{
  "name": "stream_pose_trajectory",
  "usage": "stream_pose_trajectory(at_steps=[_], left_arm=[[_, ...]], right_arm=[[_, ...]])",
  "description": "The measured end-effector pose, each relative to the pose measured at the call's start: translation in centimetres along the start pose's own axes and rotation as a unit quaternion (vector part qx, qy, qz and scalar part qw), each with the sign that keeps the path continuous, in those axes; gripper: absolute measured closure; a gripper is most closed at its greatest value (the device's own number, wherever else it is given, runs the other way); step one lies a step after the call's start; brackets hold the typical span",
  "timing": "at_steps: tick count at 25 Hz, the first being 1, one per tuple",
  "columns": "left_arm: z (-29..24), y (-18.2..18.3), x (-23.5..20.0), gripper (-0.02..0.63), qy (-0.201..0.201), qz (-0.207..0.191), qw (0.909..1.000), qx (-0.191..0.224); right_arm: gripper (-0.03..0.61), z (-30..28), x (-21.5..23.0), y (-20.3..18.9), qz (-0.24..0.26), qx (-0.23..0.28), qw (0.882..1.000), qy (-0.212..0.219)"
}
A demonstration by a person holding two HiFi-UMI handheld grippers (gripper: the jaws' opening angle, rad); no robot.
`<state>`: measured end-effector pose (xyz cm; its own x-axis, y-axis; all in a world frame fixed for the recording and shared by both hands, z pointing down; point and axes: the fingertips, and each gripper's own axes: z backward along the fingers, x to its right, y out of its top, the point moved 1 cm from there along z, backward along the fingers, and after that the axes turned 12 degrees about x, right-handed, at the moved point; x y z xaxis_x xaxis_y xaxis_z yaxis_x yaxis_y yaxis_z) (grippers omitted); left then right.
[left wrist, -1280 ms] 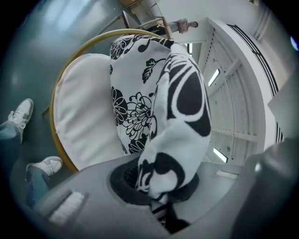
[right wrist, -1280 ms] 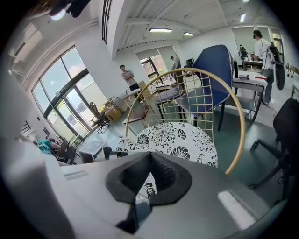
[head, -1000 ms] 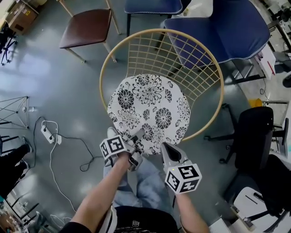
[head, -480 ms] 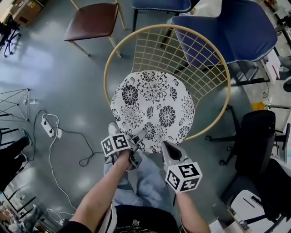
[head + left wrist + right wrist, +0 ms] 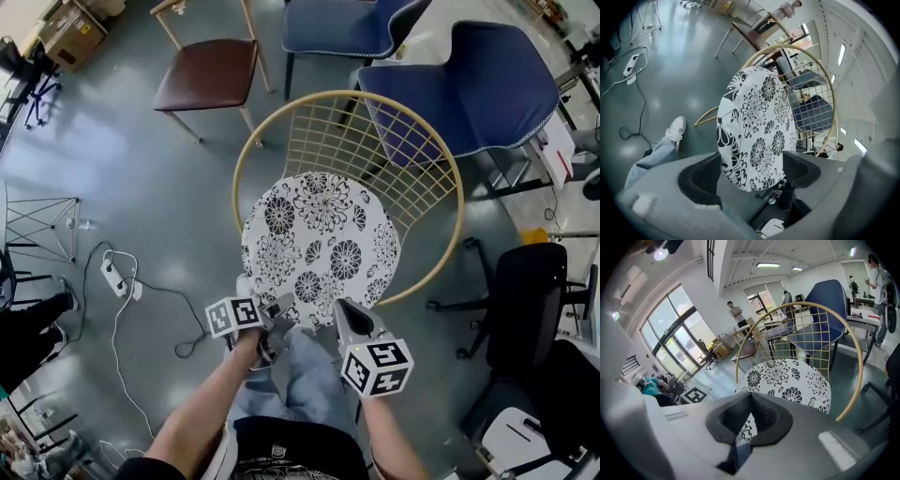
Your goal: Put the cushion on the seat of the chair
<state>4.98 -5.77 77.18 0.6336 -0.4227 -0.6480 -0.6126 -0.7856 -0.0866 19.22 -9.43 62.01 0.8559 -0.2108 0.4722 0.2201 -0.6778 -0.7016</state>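
Observation:
A round cushion (image 5: pixel 321 244) with black flowers on white lies on the seat of the wire-backed chair, inside its tan rim (image 5: pixel 246 150). My left gripper (image 5: pixel 278 309) is at the cushion's near edge. Its jaws are opening. In the left gripper view the cushion (image 5: pixel 757 117) reaches down between the wide jaws of the left gripper (image 5: pixel 752 171), and the pads do not press it. My right gripper (image 5: pixel 340 305) is at the near edge too. In the right gripper view the right gripper (image 5: pixel 751 399) has its pads together on the rim of the cushion (image 5: pixel 787 376).
A wooden chair with a brown seat (image 5: pixel 206 70) stands at the far left. Blue chairs (image 5: pixel 469 75) are behind the wire back, and a black office chair (image 5: pixel 525 281) is to the right. A power strip with cables (image 5: pixel 117 277) lies on the floor at the left. The person's jeans (image 5: pixel 300 375) are below the grippers.
The left gripper's jaws have opened and let go of the cushion's edge, and that gripper has drawn back a little toward the person. The right gripper has stayed put.

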Motion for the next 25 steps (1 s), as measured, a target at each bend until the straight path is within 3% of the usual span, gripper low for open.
stream_pose_trajectory(at_steps=[5, 8, 11, 15, 18, 22, 25], left_arm=[[3.3, 0.9, 5.2, 0.199, -0.063, -0.052, 0.9965, 0.020], [5.3, 1.6, 7.1, 0.202, -0.066, -0.093, 0.9928, 0.037], [7.3, 1.9, 8.3, 0.202, -0.060, -0.110, 0.9911, 0.046], [9.9, 2.9, 12.3, 0.254, -0.100, -0.150, 0.9810, 0.072], [11.8, 4.5, 17.0, 0.317, -0.139, -0.219, 0.9604, 0.101], [14.7, 6.3, 23.0, 0.467, -0.183, -0.303, 0.9229, 0.151], [16.4, 6.6, 26.5, 0.530, -0.214, -0.360, 0.8936, 0.162]], right_arm=[[0.581, 0.9, -1.1, 2.5, -0.001, 0.026, 1.000, 0.007], [0.581, 1.5, -1.8, 4.2, -0.002, 0.045, 0.999, 0.012], [0.581, 2.2, -2.8, 5.6, -0.003, 0.059, 0.998, 0.018], [0.581, 2.8, -4.0, 7.5, 0.006, 0.078, 0.997, 0.028], [0.581, 3.2, -5.0, 9.4, 0.013, 0.100, 0.994, 0.029], [0.581, 3.9, -6.8, 11.6, 0.025, 0.126, 0.991, 0.027], [0.581, 4.4, -8.3, 13.0, 0.037, 0.147, 0.988, 0.020]])
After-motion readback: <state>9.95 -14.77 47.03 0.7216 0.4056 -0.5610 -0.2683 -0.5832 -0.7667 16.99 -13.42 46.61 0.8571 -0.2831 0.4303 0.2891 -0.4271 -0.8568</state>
